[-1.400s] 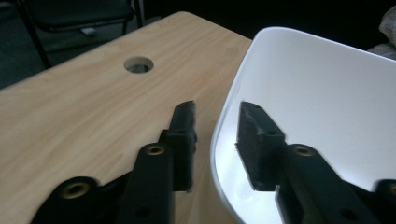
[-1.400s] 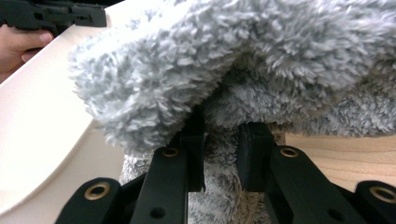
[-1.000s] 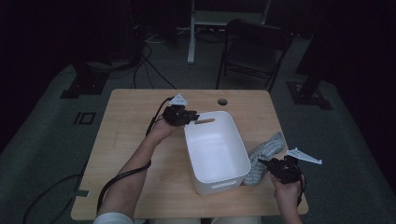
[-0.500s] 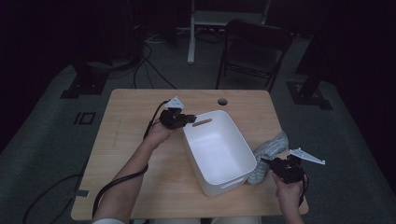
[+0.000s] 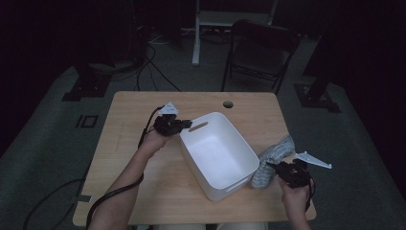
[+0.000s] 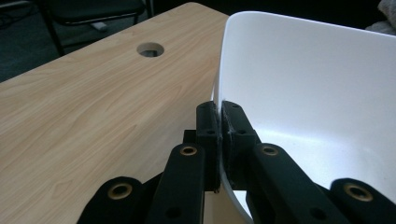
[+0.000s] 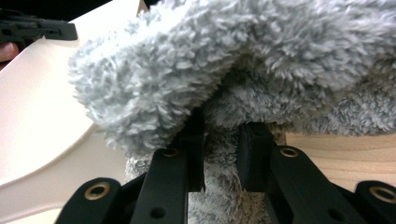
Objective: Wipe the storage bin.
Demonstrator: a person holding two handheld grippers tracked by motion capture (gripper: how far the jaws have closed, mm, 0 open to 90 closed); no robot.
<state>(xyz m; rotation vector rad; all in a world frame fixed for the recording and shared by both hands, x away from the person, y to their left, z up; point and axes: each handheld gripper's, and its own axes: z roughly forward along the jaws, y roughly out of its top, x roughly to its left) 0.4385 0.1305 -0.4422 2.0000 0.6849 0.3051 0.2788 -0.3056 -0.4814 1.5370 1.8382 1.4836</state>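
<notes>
Two clamps: left gripper (image 6: 219, 140) pinching white bin (image 5: 218, 155) rim, right gripper (image 7: 219, 144) gripping grey fleece (image 7: 261, 70) on table (image 5: 124, 143).

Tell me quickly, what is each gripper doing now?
Left gripper: closed on the white bin rim.
Right gripper: closed on the grey fluffy cloth.
</notes>
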